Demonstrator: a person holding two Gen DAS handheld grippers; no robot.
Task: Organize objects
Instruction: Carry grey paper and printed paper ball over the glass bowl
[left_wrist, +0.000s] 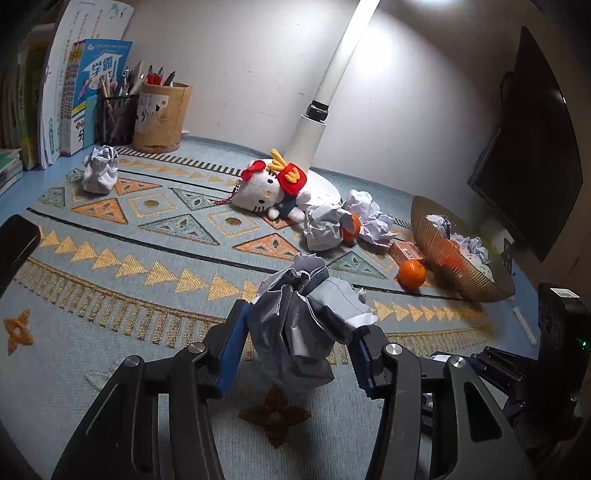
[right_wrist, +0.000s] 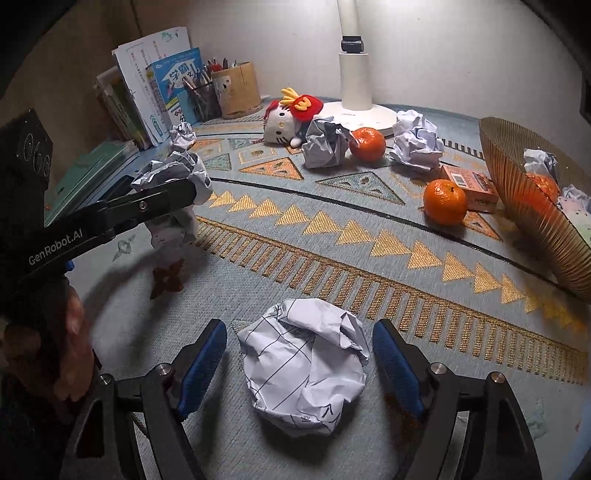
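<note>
Left gripper (left_wrist: 295, 347) clamps a light, crushable grey paper wad (left_wrist: 303, 325); right gripper (right_wrist: 299, 369) gapes wide astride a white paper ball (right_wrist: 303, 369), best pinched mid-bulk.

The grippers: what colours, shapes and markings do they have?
Both grippers, left and right, have black, angular linkage arms with round silver pivot bolts and blue textured pads. The left one bears white "GenRobot.AI" lettering on its side.
</note>
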